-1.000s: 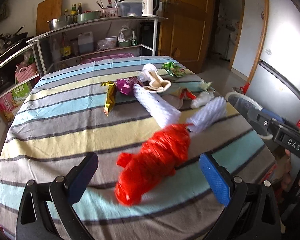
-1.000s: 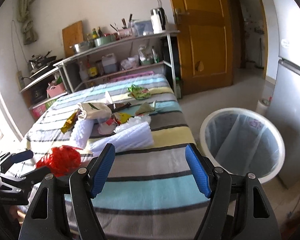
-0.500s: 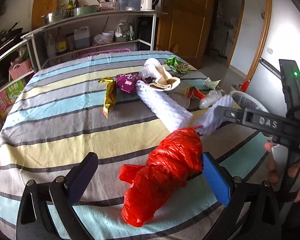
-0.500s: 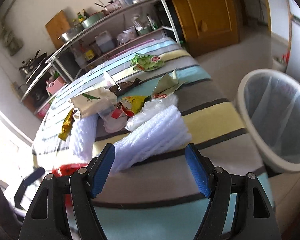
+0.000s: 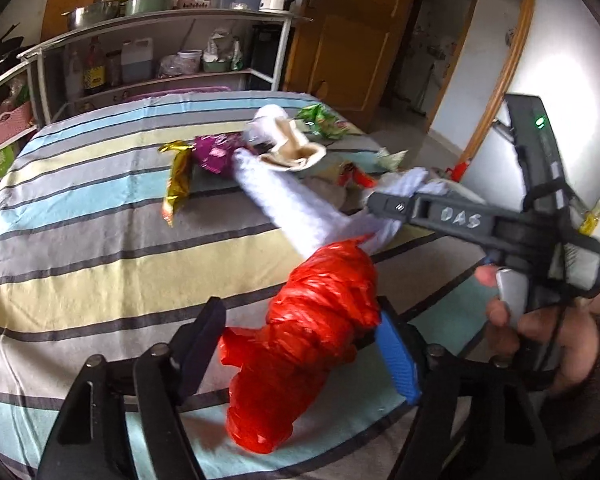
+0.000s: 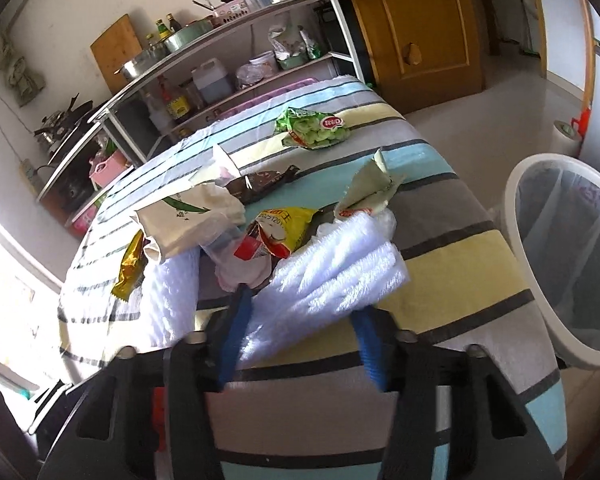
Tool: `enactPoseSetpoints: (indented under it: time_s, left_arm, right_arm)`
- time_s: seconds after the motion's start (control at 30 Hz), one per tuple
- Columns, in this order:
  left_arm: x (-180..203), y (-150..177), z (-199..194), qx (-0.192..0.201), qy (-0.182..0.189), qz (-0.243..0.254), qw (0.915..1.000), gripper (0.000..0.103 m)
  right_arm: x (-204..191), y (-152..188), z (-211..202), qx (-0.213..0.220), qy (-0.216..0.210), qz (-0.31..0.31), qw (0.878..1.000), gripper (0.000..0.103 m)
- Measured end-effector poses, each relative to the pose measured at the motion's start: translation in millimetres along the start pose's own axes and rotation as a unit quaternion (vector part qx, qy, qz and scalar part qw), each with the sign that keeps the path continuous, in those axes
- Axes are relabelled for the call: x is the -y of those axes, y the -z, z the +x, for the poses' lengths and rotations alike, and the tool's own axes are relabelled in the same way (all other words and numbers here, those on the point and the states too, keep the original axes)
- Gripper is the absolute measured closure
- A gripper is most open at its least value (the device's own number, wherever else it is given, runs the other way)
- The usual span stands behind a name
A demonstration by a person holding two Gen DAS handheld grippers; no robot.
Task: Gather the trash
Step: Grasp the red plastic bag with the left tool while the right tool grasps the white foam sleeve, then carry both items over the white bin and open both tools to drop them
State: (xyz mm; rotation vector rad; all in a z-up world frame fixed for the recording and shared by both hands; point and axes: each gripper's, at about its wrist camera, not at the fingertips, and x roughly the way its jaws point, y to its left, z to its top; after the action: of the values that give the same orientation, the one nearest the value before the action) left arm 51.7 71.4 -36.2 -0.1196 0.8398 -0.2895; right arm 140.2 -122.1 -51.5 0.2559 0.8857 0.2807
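Note:
A crumpled red plastic bag (image 5: 320,320) lies on the striped tablecloth (image 5: 80,220) between the fingers of my left gripper (image 5: 300,320). Its jaws are closing and both pads touch the bag. My right gripper (image 6: 300,308) has its closing jaws around one end of a white foam sheet (image 6: 340,272), blue pads against both sides. In the left wrist view the right gripper (image 5: 380,210) reaches in from the right, held by a hand (image 5: 540,320). A white trash bin (image 6: 516,208) with a clear liner stands on the floor off the table's right edge.
More litter lies mid-table: a second white foam roll (image 6: 168,300), a paper bag (image 6: 188,220), a yellow wrapper (image 6: 284,224), a gold wrapper (image 6: 130,264), a purple wrapper (image 5: 216,154) and a green snack pack (image 6: 312,130). Kitchen shelves (image 5: 160,20) stand behind the table, a wooden door (image 6: 420,20) to the right.
Both grippers' jaws have narrowed from wide open. The right gripper has moved forward and down onto the white foam sheet. The left jaws have come in against the red bag.

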Motion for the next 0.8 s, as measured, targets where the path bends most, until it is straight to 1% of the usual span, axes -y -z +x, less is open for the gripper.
enactPoseSetpoints:
  time_s: [0.03,0.07,0.13,0.17,0.23,0.33,0.4,0.5,0.67,0.8]
  left_arm:
    - [1.5,-0.1,0.7,-0.002,0.008,-0.001,1.0000,0.049]
    - [3.1,0.5,1.7,-0.007,0.013,-0.002,0.9999,0.049]
    - [8.9,1.1,5.2,-0.007,0.008,0.001,0.9999,0.049]
    - [11.1,1.8,4.2,-0.006,0.007,0.002,1.0000,0.049]
    - [13.6,1.1,3.8,-0.006,0.019,-0.005,0.9998,0.050]
    - [14.2,-1.2,3.9,-0.007,0.018,-0.011,0.9998,0.050]
    - [18.1,-2.2,0.9,-0.003,0.022,-0.009,0.9997,0.050]
    - [26.8,-5.9,-4.1,0.005,0.028,0.000,0.9996,0.050]
    - [45.6,-21.9,-2.1,0.016,0.040,0.017,0.9989,0.050]
    - [65.3,-39.9,4.4,0.022,0.055,0.036,0.9976,0.050]
  right_arm:
    - [1.5,0.4,-1.8,0.004,-0.001,0.000,1.000,0.069]
    - [2.5,0.9,-4.3,0.010,0.001,-0.003,1.000,0.077]
    - [4.7,1.7,-9.2,0.016,0.003,-0.005,1.000,0.078]
    - [5.4,1.8,-11.0,0.017,0.000,-0.006,1.000,0.079]
    - [11.1,3.1,-17.5,0.022,0.002,-0.007,1.000,0.080]
    - [20.7,4.7,-29.5,0.031,-0.005,-0.006,0.999,0.081]
    - [26.7,6.3,-39.5,0.037,-0.015,-0.005,0.999,0.081]
    - [32.6,5.9,-52.0,0.045,-0.019,-0.008,0.999,0.081]
    - [45.9,5.3,-78.3,0.072,-0.001,-0.013,0.997,0.081]
    - [69.1,-0.4,-102.4,0.099,0.030,-0.006,0.995,0.081]
